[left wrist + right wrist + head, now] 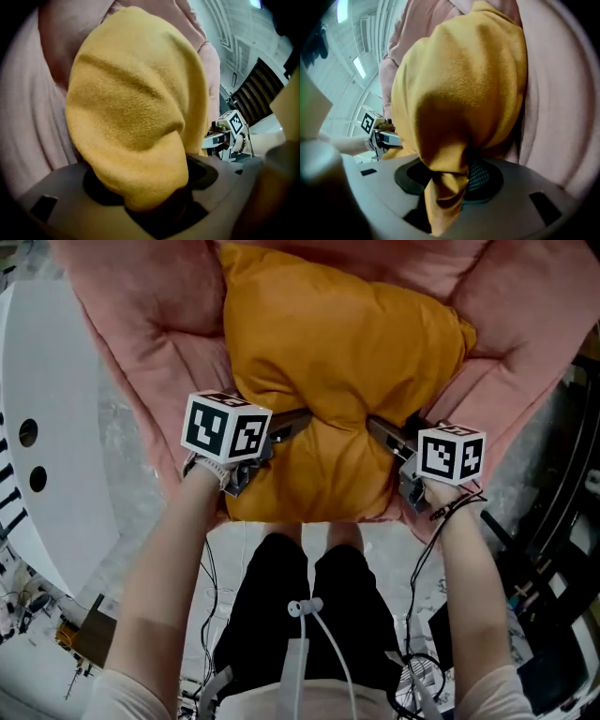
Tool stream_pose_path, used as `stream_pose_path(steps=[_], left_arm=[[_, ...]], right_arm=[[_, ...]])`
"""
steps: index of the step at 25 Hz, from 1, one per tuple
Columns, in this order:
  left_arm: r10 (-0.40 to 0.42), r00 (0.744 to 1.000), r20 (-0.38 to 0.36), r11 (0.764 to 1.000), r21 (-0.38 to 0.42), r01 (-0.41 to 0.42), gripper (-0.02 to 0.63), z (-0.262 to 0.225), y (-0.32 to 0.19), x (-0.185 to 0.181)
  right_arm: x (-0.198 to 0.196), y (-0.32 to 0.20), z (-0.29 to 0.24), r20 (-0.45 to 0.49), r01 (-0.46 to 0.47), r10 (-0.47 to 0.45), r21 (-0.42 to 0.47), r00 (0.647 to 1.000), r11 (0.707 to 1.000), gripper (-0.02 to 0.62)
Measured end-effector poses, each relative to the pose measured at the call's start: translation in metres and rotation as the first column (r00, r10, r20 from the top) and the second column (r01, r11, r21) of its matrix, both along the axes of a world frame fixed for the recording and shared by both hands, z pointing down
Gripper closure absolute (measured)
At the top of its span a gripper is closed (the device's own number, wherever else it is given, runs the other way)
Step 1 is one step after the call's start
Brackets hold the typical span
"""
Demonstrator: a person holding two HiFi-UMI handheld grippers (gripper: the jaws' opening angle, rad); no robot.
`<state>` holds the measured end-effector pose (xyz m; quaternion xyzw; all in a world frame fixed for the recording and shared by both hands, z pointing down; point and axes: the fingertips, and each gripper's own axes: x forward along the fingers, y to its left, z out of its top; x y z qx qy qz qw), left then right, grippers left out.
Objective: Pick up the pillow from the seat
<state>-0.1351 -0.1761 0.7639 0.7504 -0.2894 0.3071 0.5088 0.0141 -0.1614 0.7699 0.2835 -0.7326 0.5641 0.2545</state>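
An orange pillow (pixel 337 352) lies on a pink padded seat (pixel 141 324). My left gripper (pixel 291 423) bites into the pillow's near left side, and my right gripper (pixel 384 432) bites into its near right side, so the pillow is pinched in between them. In the left gripper view a thick bulge of the pillow (pixel 131 108) fills the left gripper (pixel 154 187), with the pink seat (pixel 33 117) behind. In the right gripper view a bunched fold of the pillow (pixel 464 93) is squeezed in the right gripper (pixel 450 180). Each gripper view shows the other gripper beyond the pillow.
A white round table (pixel 47 427) with two dark holes stands at the left. Black equipment and frames (pixel 553 549) crowd the right. Cables (pixel 422 671) trail over the floor around the person's legs (pixel 309 596), close to the seat's front edge.
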Motion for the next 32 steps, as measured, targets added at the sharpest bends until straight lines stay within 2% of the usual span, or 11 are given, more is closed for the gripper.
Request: stream_pose_path(steps=[2,6,10,13,17,21,25,28,32], left_arm=[[-0.018,1.0,-0.002,0.998,0.056,0.018,0.271,-0.01,0.002,0.002],[-0.05,0.998,-0.033,0.983,0.174,0.055,0.352,-0.041,0.008,0.006],[-0.063,0.996,-0.057,0.959,0.273,0.076,0.373,-0.086,0.019,0.008],[-0.119,0.99,-0.072,0.929,0.344,0.137,0.374,-0.125,0.029,0.005],[-0.19,0.978,-0.083,0.859,0.469,0.206,0.377,-0.19,0.039,0.012],[-0.197,0.978,-0.074,0.784,0.586,0.202,0.377,-0.259,0.034,0.016],[-0.197,0.974,-0.11,0.718,0.66,0.22,0.377,-0.321,0.024,0.021],[-0.193,0.966,-0.174,0.665,0.7,0.259,0.377,-0.371,0.015,0.03],[-0.194,0.945,-0.262,0.56,0.762,0.326,0.377,-0.453,0.009,0.028]], right_arm=[[0.001,0.003,-0.011,-0.029,0.017,-0.016,0.055,0.999,0.998,0.445],[0.0,0.007,-0.038,-0.071,0.052,-0.04,0.18,0.997,0.982,0.466],[0.009,0.015,-0.08,-0.012,0.01,-0.008,0.263,1.0,0.965,0.476],[0.011,0.016,-0.119,0.048,-0.014,-0.002,0.328,0.999,0.945,0.478],[0.018,0.012,-0.182,0.062,0.021,-0.054,0.449,0.997,0.893,0.479],[0.021,0.003,-0.246,0.079,0.028,-0.084,0.54,0.993,0.841,0.479],[0.027,-0.01,-0.315,0.098,0.002,-0.083,0.634,0.992,0.774,0.48],[0.039,-0.02,-0.378,0.105,-0.016,-0.083,0.708,0.991,0.706,0.48],[0.036,-0.029,-0.476,0.083,0.011,-0.137,0.818,0.987,0.575,0.48]])
